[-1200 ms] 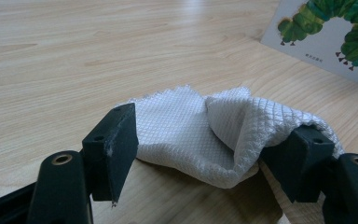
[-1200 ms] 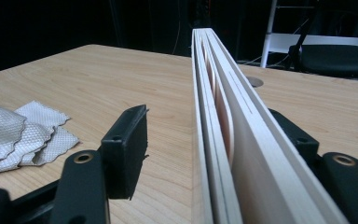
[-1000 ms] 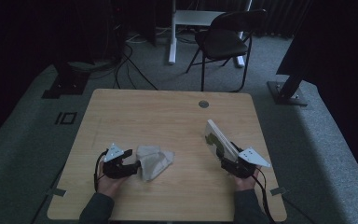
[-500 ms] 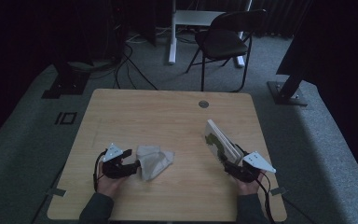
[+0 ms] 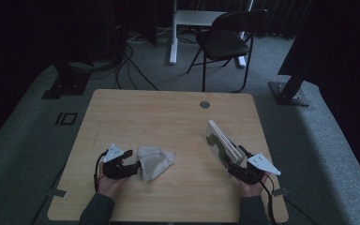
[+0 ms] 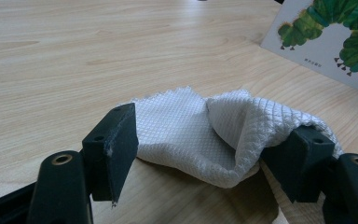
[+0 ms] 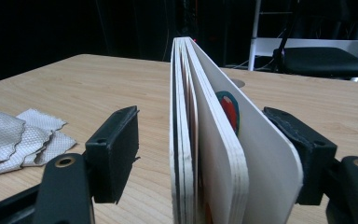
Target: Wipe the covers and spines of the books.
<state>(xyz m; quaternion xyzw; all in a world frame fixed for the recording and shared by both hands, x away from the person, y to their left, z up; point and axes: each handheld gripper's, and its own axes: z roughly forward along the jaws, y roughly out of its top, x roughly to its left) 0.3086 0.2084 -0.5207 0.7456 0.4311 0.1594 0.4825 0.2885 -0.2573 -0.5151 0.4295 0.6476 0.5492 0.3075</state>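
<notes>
**Board book on edge, cloth between my other jaws**

Board book [image 7: 205, 140] stands on its edge near the right side of the table [image 5: 168, 112], between the jaws of my right gripper [image 7: 214, 154]. Those jaws have just been opening: the left pad stands clear of the pages with a gap, while the slanting cover leans against the right one. So I judge the book is loose rather than pinched — propped, not held.

That is the risk. With only one pad behind it, the book could tip over toward the open side, or its thick pages could fan apart and slide flat. A nudge from my hand as I pull away would be enough.

My left gripper [image 6: 205, 154] is wide open around the white cloth [image 6: 214, 135], which lies bunched near the left front of the table. One fold drapes over the right pad; the left pad is just clear of it. If I lift now, that fold could snag and drag the cloth along.

The book is stiff layered card with rounded corners and a glossy cover — a green caterpillar picture on it. The cloth is soft, quilted in small diamonds, with wavy edges. The table is pale wood grain, smooth.
</notes>
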